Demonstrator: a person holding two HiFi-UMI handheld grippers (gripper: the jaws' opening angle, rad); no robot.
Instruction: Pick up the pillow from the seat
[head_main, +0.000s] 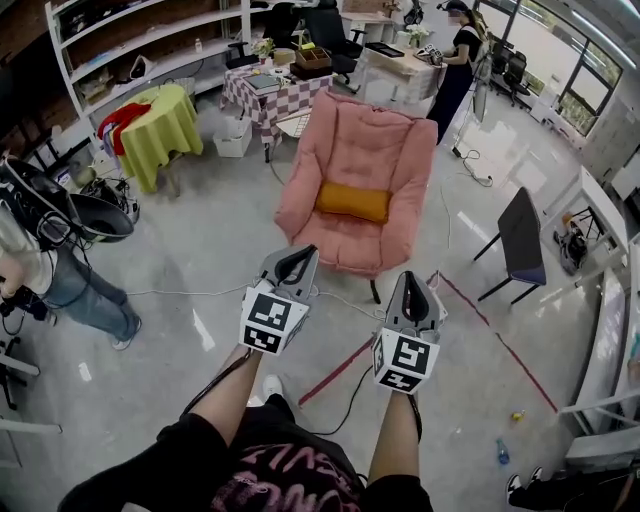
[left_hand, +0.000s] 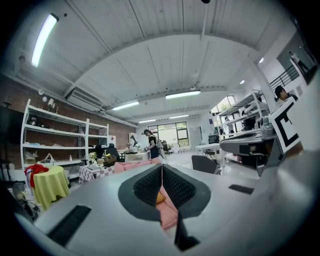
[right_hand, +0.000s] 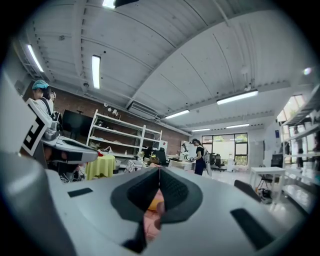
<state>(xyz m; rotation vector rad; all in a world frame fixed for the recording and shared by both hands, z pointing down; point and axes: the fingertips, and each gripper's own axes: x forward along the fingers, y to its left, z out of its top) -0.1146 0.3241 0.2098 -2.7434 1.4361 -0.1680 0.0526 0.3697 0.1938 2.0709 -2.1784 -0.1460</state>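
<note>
One orange pillow (head_main: 352, 202) lies long side across the pink armchair (head_main: 350, 140) seat.

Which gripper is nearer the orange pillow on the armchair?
Left, by a little. In the head view the left gripper is short of the pillow, below and left of it; the right gripper is below and right, slightly further back. Neither touches it.

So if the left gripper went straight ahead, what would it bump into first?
The left gripper would probably meet the pink armchair, near its orange pillow; nothing shows in between.
</note>
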